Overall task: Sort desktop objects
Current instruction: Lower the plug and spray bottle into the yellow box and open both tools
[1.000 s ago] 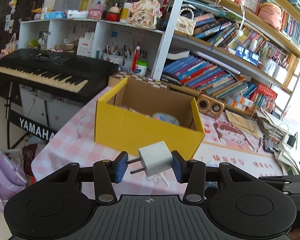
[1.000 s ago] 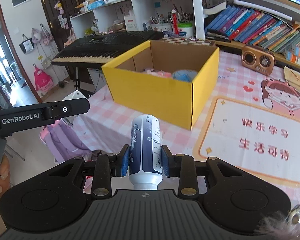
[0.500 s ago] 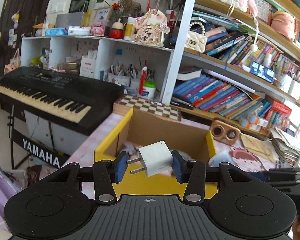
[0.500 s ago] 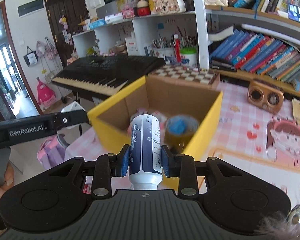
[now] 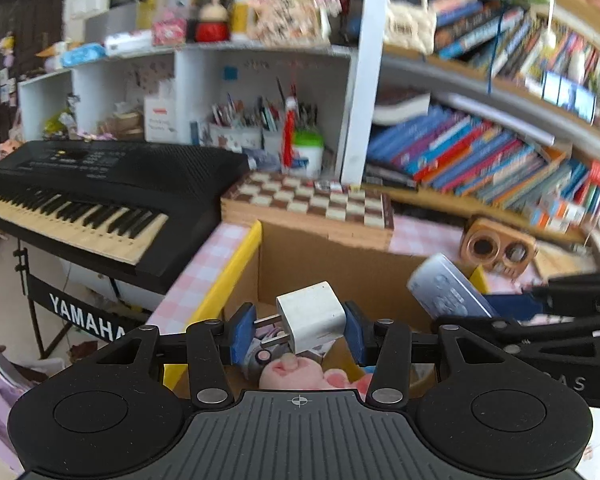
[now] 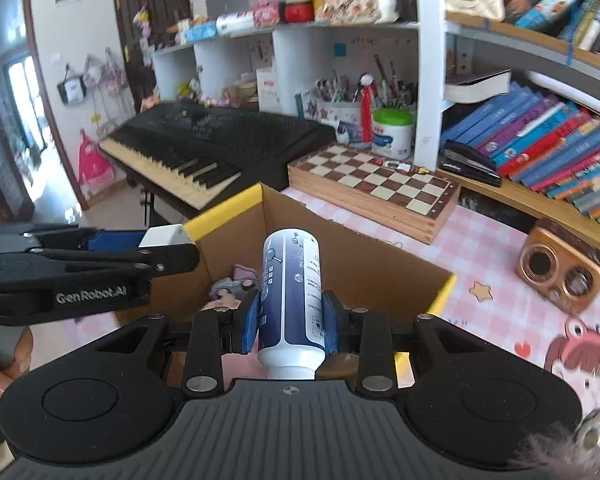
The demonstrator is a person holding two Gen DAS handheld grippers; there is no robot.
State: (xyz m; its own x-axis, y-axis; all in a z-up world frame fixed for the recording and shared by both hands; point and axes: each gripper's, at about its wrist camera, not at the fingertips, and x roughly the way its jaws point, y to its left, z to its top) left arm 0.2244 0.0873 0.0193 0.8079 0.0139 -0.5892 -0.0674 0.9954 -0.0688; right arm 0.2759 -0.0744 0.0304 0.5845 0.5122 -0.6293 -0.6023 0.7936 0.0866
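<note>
- Left gripper (image 5: 298,334) clamps the charger (image 5: 311,317) by body and prongs, prongs pointing left, over the yellow box (image 5: 236,268), near-left corner: likely set for a drop.
- Right gripper (image 6: 290,322) pinches the bottle (image 6: 292,300), cap toward camera, above the box interior, toys below.

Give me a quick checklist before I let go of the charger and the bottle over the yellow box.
1. Left gripper clamps white charger: ok.
2. Right gripper clamps blue and white bottle: ok.
3. Charger above the opening of the yellow box: ok.
4. Bottle above the opening: ok.
5. Free landing room among the things inside: cannot tell.
6. The two grippers apart: ok.
</note>
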